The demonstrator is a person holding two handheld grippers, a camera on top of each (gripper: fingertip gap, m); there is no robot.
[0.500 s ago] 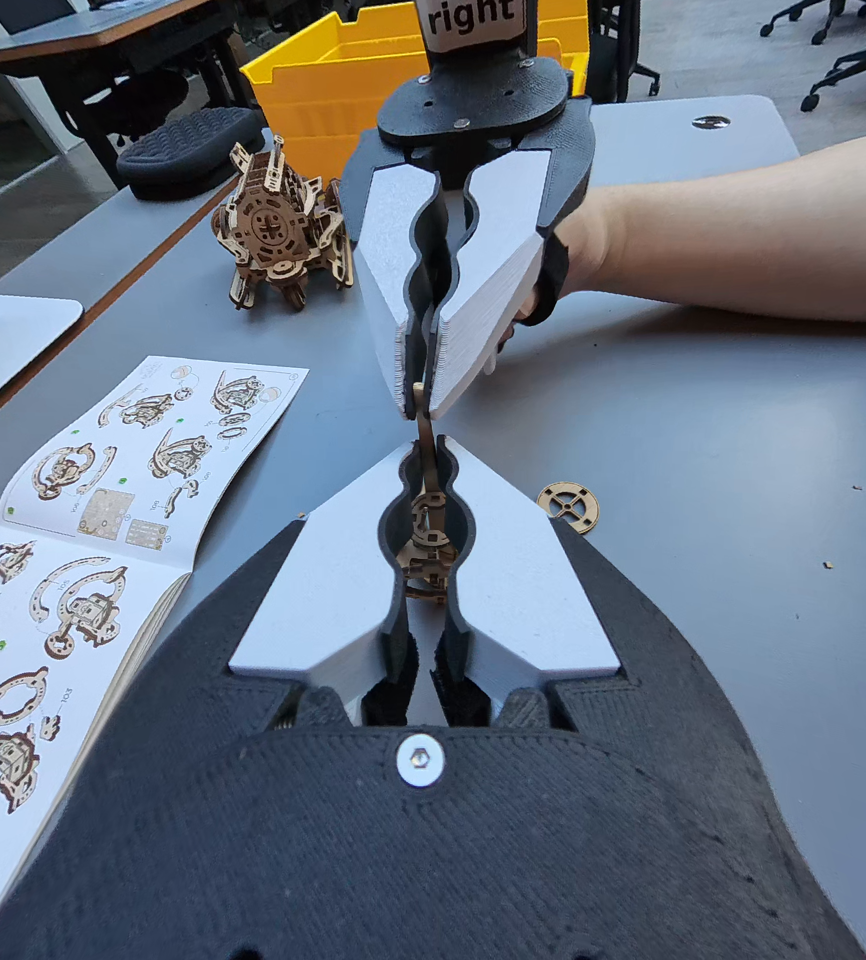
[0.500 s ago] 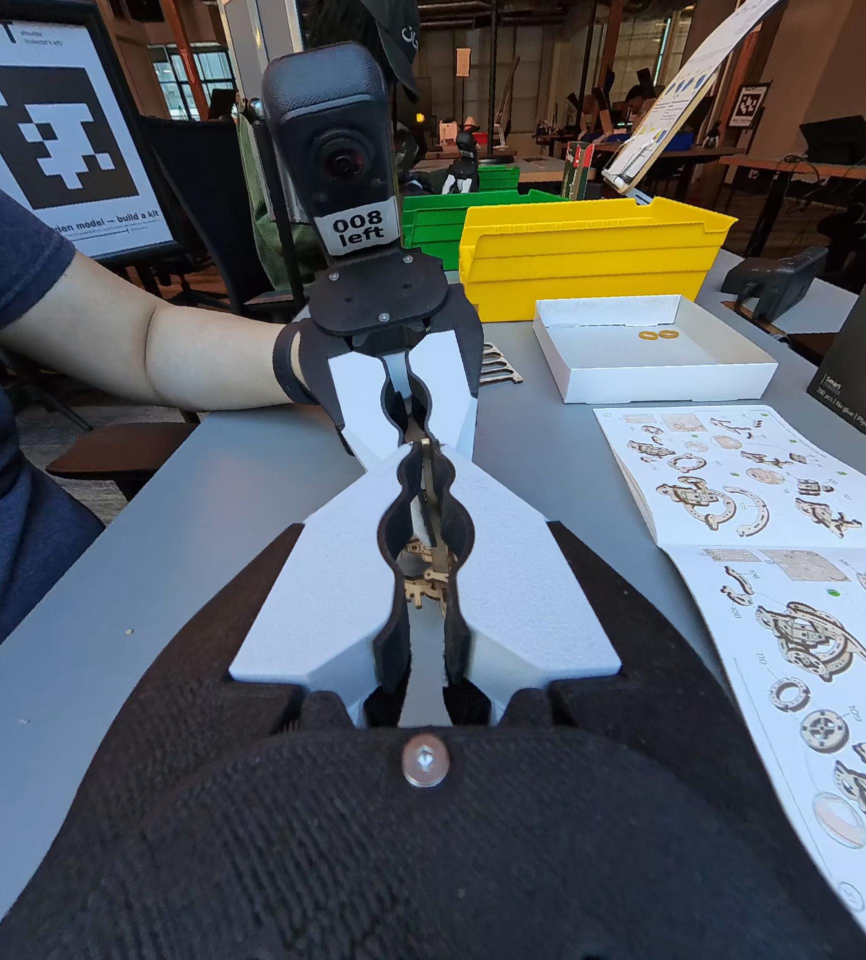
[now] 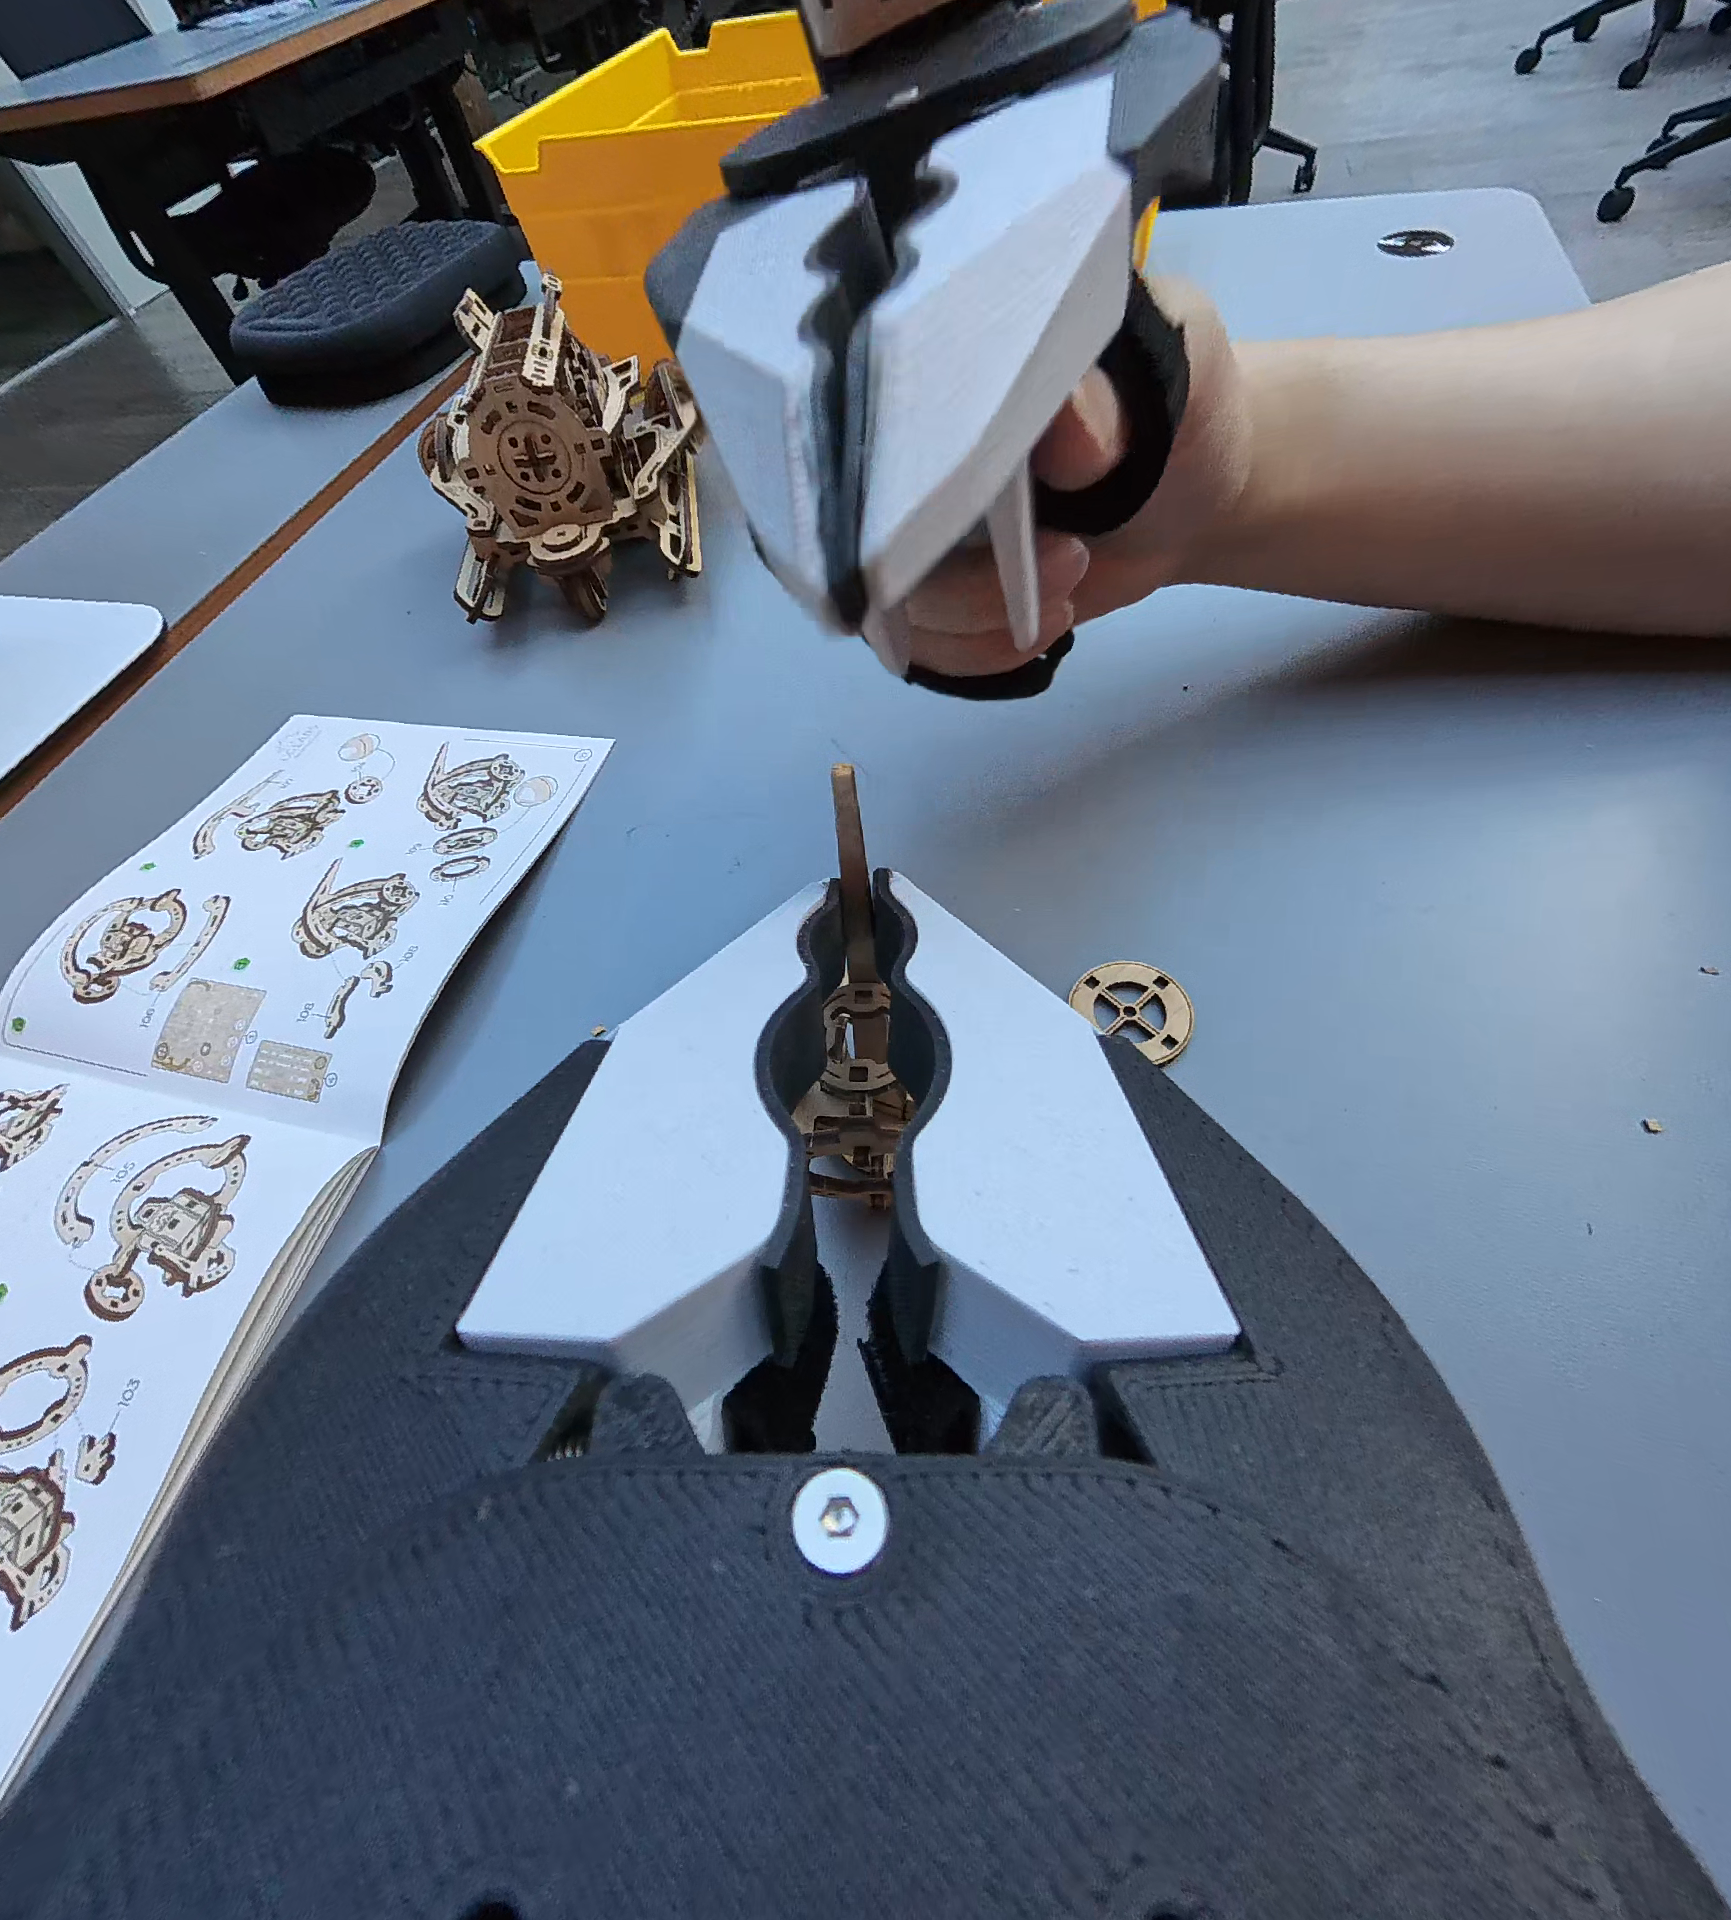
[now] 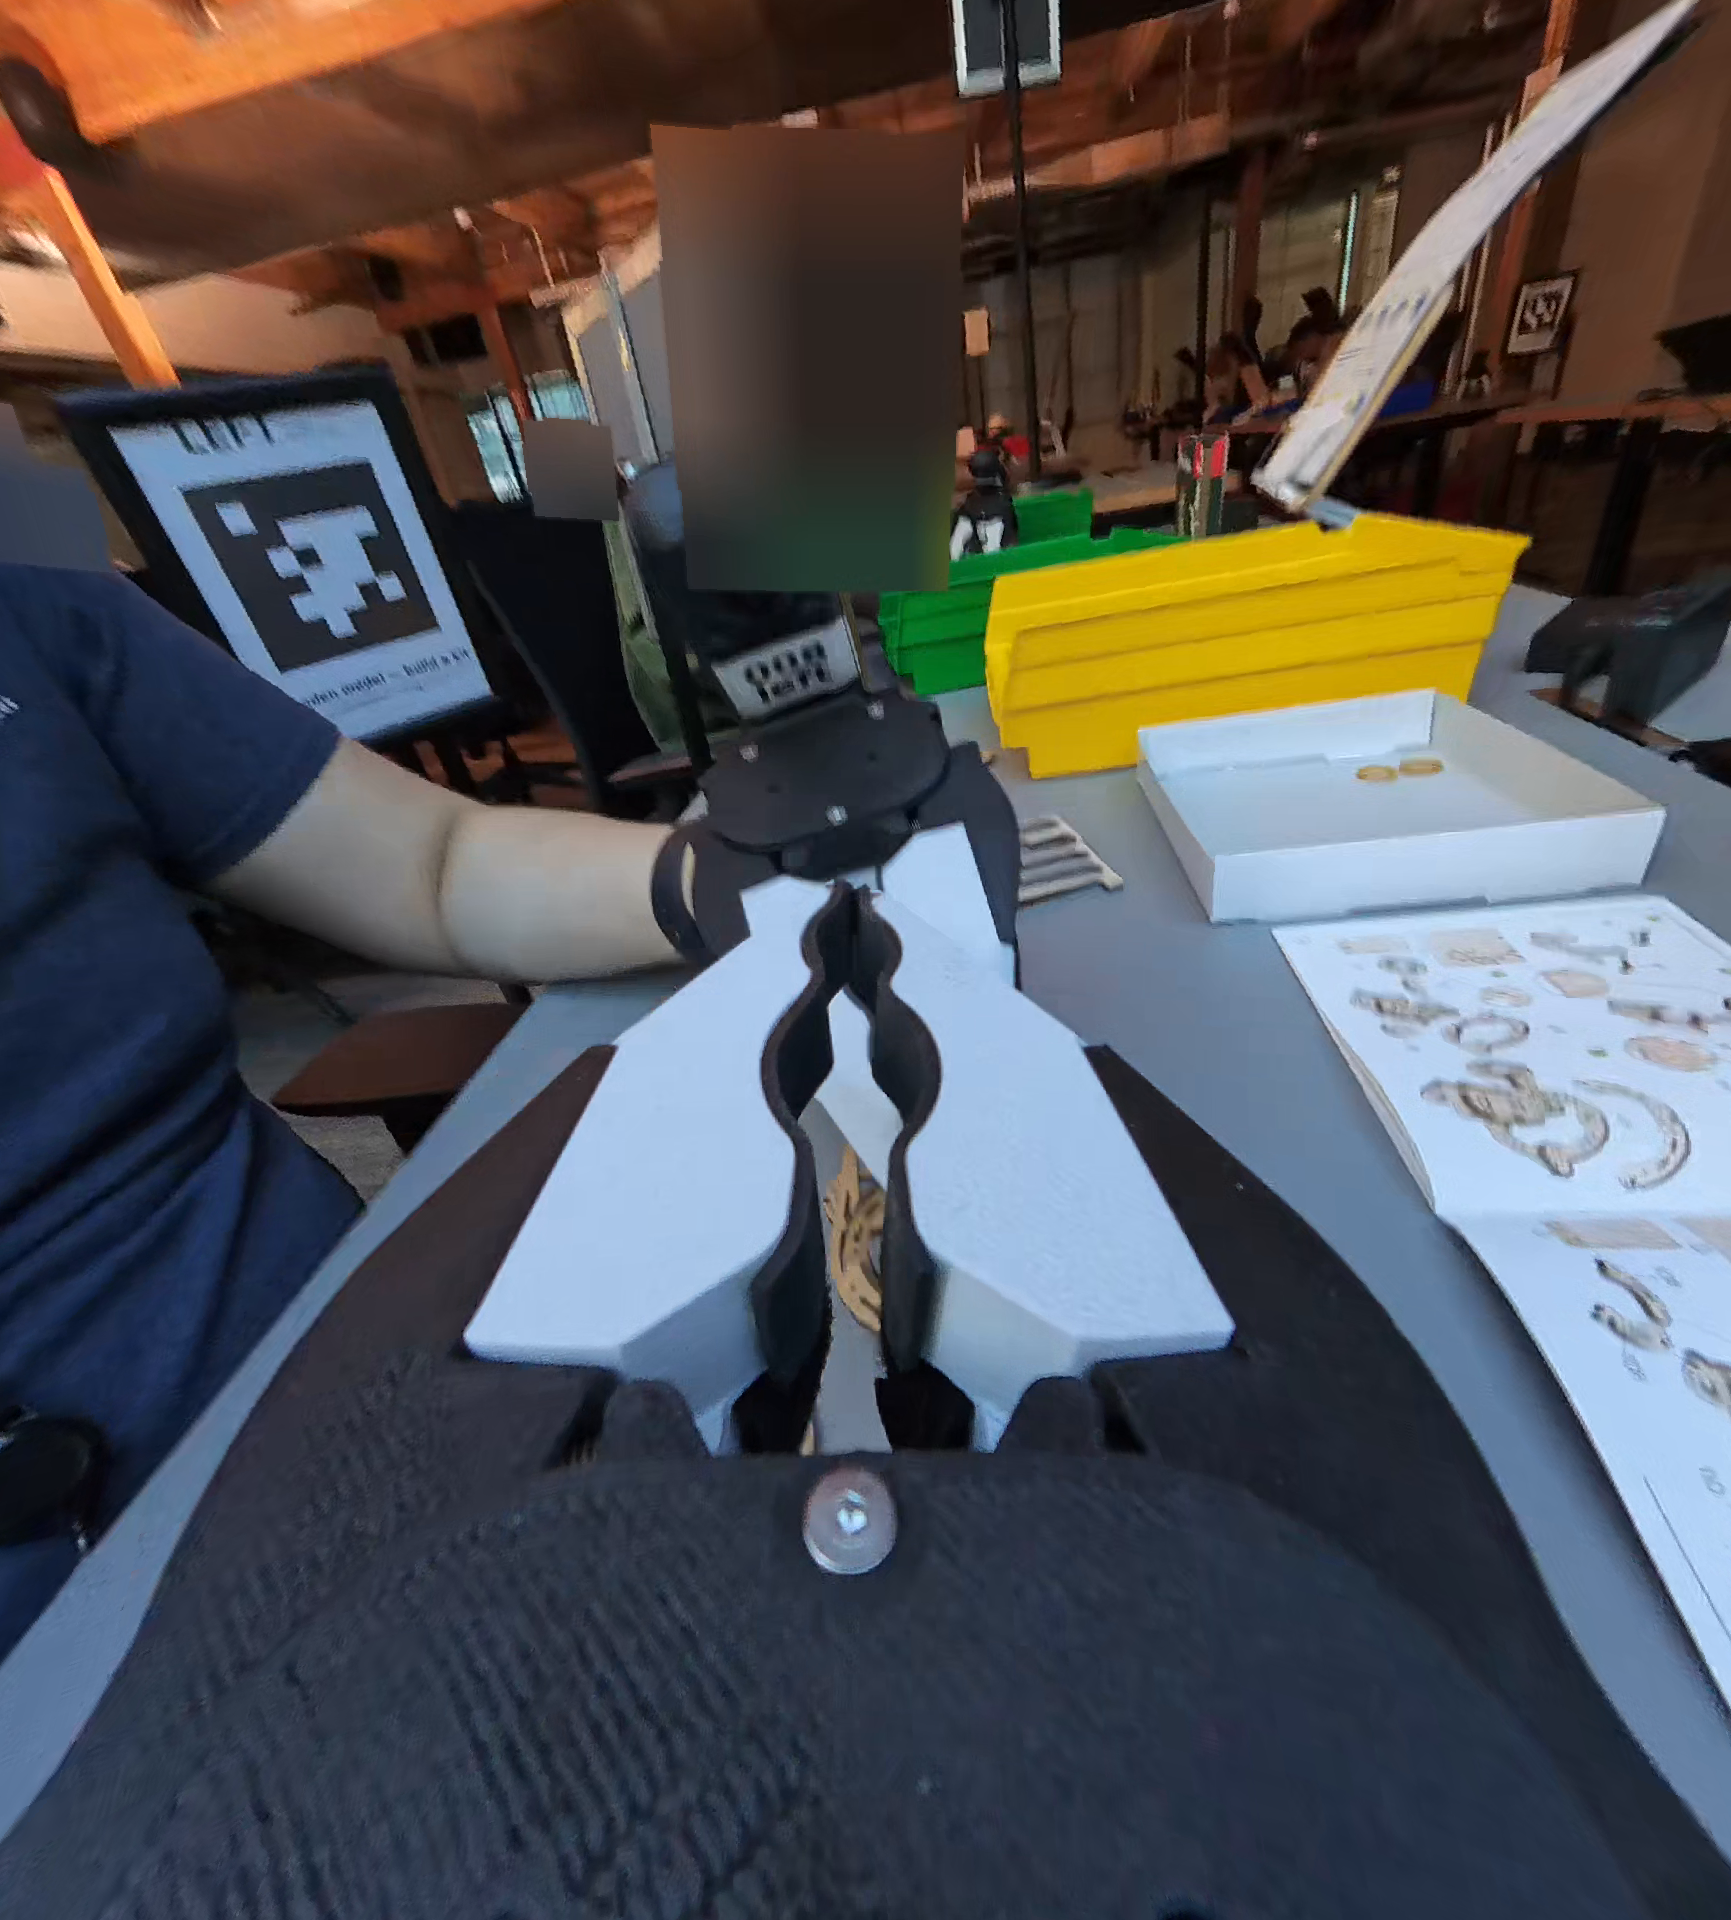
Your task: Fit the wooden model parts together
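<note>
1. The left gripper (image 3: 850, 894) is clamping a small wooden part (image 3: 853, 1039) edge-on between its fingers; a thin strip of the part is sticking out past the fingertips, pointing away from the camera.
2. The right gripper (image 3: 845, 613) is hanging in the air above and beyond that strip, well clear of it, tilted tip-down and blurred. Its fingers are pressed together at the tips and nothing is showing between them in either view.
3. In the right wrist view the right gripper (image 4: 845, 899) is pointing down toward the left gripper (image 4: 944, 935), which is lying below and behind it; a bit of the wooden part (image 4: 856, 1236) is showing through the gap between the right fingers.
4. A hand (image 3: 1100, 499) is gripping the right gripper's black handle, forearm resting over the grey table (image 3: 1412, 883).
5. A round wooden disc (image 3: 1131, 1011) is lying flat on the table just right of the left gripper's right finger.
6. A built wooden model (image 3: 554, 457) is standing on the table, far left of the right gripper, in front of a yellow bin (image 3: 632, 187).
7. An open manual (image 3: 217, 987) is lying to the left of the left gripper.
8. A white tray (image 4: 1401, 831) is sitting beyond the manual in the right wrist view, with two small rings (image 4: 1399, 770) inside.
</note>
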